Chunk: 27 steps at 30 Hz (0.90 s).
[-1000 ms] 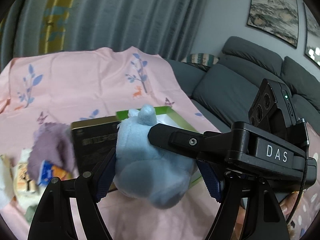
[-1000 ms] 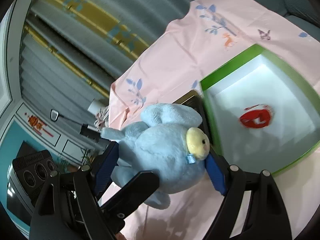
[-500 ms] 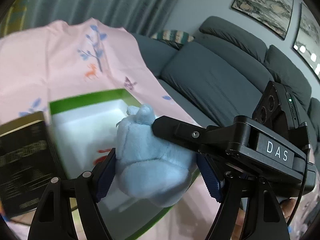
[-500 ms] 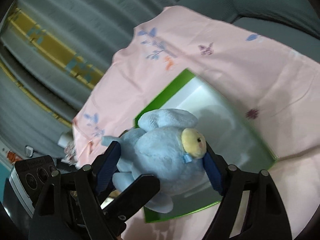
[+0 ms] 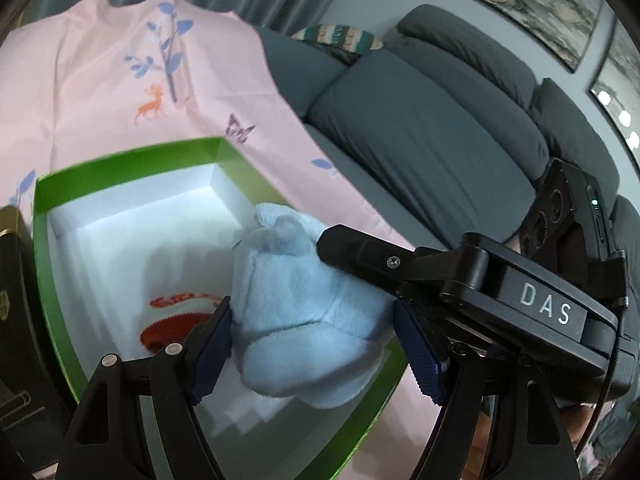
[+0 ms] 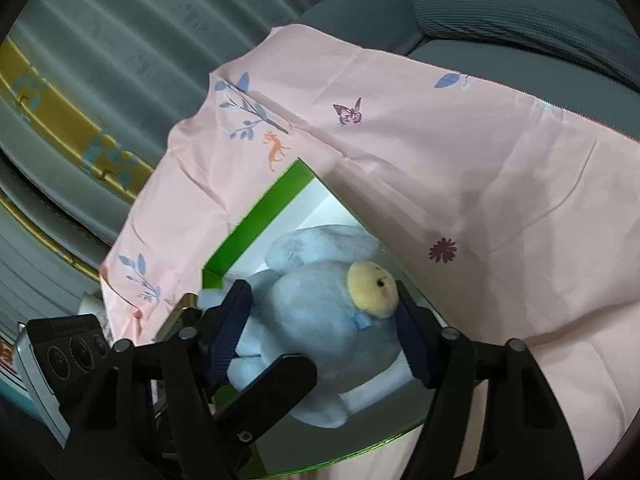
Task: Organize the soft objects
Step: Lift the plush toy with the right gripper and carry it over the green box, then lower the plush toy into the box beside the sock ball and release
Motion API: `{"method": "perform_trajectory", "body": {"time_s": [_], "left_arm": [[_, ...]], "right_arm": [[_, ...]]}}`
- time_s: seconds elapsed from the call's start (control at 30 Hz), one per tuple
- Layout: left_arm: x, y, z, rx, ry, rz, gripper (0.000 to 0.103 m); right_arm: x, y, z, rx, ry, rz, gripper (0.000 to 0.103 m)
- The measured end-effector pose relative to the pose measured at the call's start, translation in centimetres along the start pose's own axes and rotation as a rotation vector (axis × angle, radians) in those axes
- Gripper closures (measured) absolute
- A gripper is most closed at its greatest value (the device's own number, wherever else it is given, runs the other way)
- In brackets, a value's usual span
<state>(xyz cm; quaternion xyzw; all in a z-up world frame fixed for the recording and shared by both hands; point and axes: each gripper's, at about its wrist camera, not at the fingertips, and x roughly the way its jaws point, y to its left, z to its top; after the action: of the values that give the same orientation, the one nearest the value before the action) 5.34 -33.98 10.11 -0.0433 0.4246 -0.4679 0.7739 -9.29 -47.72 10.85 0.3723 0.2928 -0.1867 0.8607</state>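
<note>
My left tongs [image 5: 316, 354] are black plastic struts with silver rivets and dark-blue ribbed pads [image 5: 212, 354]. My right tongs [image 6: 324, 330] match: black, blue pads, one cross-head screw, white "DAS" lettering, a black cable, a camera block with a green light.

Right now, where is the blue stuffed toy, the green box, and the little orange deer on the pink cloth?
blue stuffed toy [image 6: 320, 312]: right wrist view, on its fluffy body.
green box [image 5: 132, 162]: left wrist view, on its far green wall.
orange deer [image 5: 151, 108]: left wrist view, on the deer print's body.
</note>
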Motion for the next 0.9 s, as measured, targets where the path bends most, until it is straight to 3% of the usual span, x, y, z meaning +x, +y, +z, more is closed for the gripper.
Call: {"method": "perform_trajectory", "body": {"time_s": [0.13,0.23,0.53,0.63,0.73,0.77,0.9], "left_arm": [[0.2,-0.1,-0.8,-0.024,0.043,0.076,0.025],[0.0,-0.8,-1.3,-0.001,0.042,0.104,0.025],[-1.0,-1.5,-1.5,0.007,0.013,0.131,0.018],[-1.5,-1.4,-1.6,0.009,0.007,0.157,0.018],[-2.1,-1.6,-2.1,0.026,0.009,0.192,0.013],[-2.4,-1.6,-2.3,0.029,0.002,0.197,0.013],[-4.4,-1.3,-2.9,0.011,-0.025,0.175,0.012]], "right_arm": [[0.9,0.2,-0.3,-0.020,0.022,-0.076,0.048],[0.8,0.6,-0.5,-0.054,0.016,-0.118,0.049],[-1.1,0.8,-0.6,-0.069,-0.048,-0.110,0.054],[-1.4,1.2,-0.9,-0.079,-0.059,-0.117,0.047],[-2.0,1.5,-1.1,-0.089,-0.086,-0.090,0.022],[-2.2,1.8,-1.2,-0.097,-0.094,-0.076,0.019],[-2.4,2.5,-1.4,-0.115,-0.104,-0.052,0.018]]}}
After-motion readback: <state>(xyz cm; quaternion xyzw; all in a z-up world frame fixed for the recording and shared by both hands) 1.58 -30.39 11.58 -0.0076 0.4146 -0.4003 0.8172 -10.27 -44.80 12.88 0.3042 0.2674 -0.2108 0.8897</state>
